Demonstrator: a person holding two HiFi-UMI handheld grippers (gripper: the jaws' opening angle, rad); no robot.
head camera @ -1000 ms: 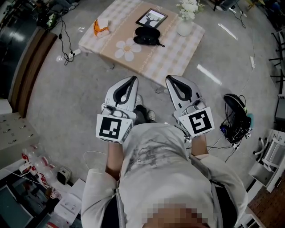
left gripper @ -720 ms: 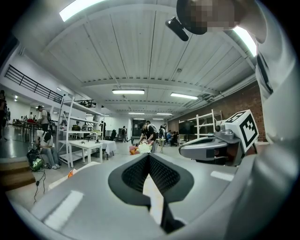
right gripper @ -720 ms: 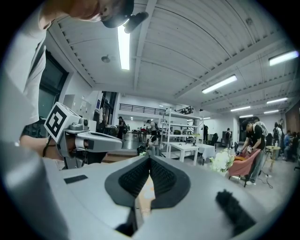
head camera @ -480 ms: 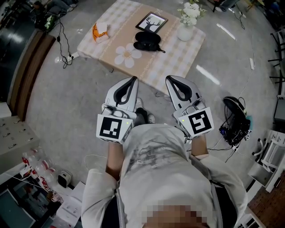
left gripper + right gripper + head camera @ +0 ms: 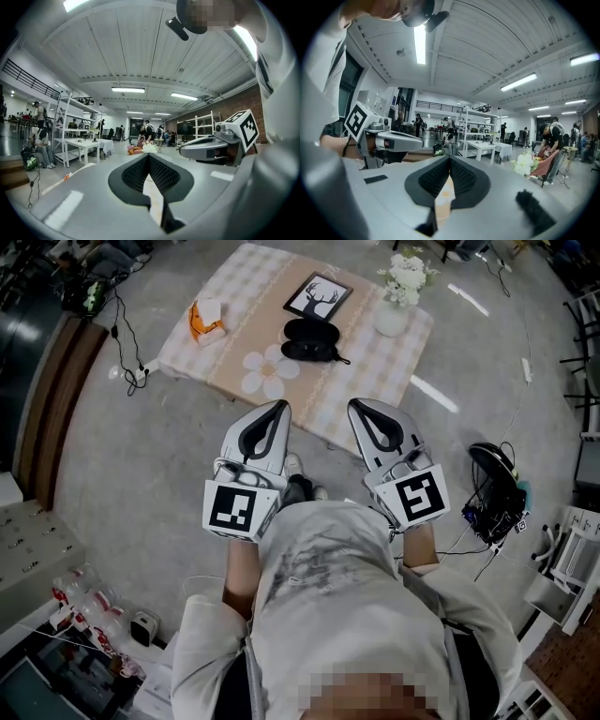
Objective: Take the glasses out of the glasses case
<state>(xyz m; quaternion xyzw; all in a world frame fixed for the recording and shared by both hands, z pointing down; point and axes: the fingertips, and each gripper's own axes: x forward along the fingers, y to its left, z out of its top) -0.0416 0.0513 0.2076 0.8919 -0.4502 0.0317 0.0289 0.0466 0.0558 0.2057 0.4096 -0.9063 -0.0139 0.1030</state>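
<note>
A black glasses case [image 5: 311, 339] lies on the checked cloth of a low table [image 5: 356, 371] ahead of me. Whether it is open I cannot tell, and no glasses show. My left gripper [image 5: 278, 408] and right gripper [image 5: 355, 407] are held side by side in front of the person's chest, well short of the table. Both are shut with nothing between the jaws. In the left gripper view the left gripper's [image 5: 149, 156] ribbed pads meet, and the right gripper's [image 5: 449, 160] do the same in its own view. Each gripper view shows the other gripper beside it.
On the table stand a framed deer picture [image 5: 318, 297], a white vase of flowers [image 5: 394, 307] and an orange-and-white object [image 5: 206, 315]. Cables and a power strip [image 5: 136, 371] lie on the floor at left, a dark bag with cables [image 5: 497, 488] at right. People and white shelves stand far off.
The table and case have slid downward in the head view, so more of the far table edge shows. Both grippers keep the same place and stay shut.
</note>
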